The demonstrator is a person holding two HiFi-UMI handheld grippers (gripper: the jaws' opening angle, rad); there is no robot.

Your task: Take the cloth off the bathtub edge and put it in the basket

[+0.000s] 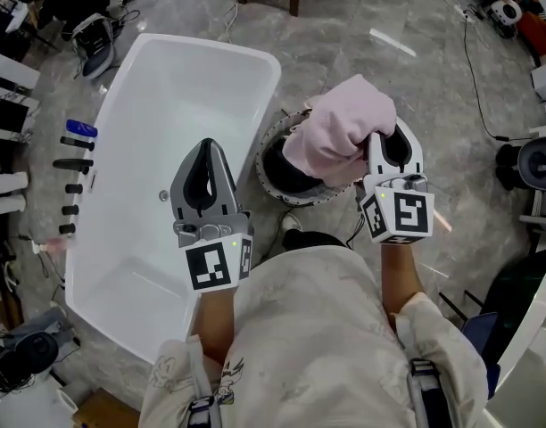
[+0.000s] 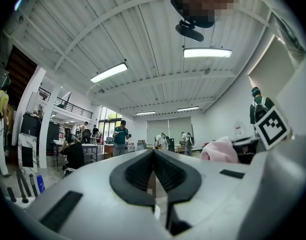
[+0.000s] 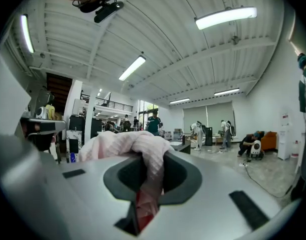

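The right gripper's [image 1: 384,141] fingers [image 3: 180,176] stand only slightly apart, pinching a fold of the pink cloth [image 1: 340,127], which runs down between them and bunches over their tips. The left gripper's [image 1: 207,147] fingers [image 2: 135,173] are pressed together with nothing between them, and it hovers above the white bathtub [image 1: 153,105]. There are two grippers, one cloth, one basket and one bathtub. The cloth hangs over the far right part of the round dark basket [image 1: 275,166], off the bathtub edge. The basket stands on the floor [image 1: 362,25] just beside the bathtub. What the cloth covers inside the basket cannot be made out.
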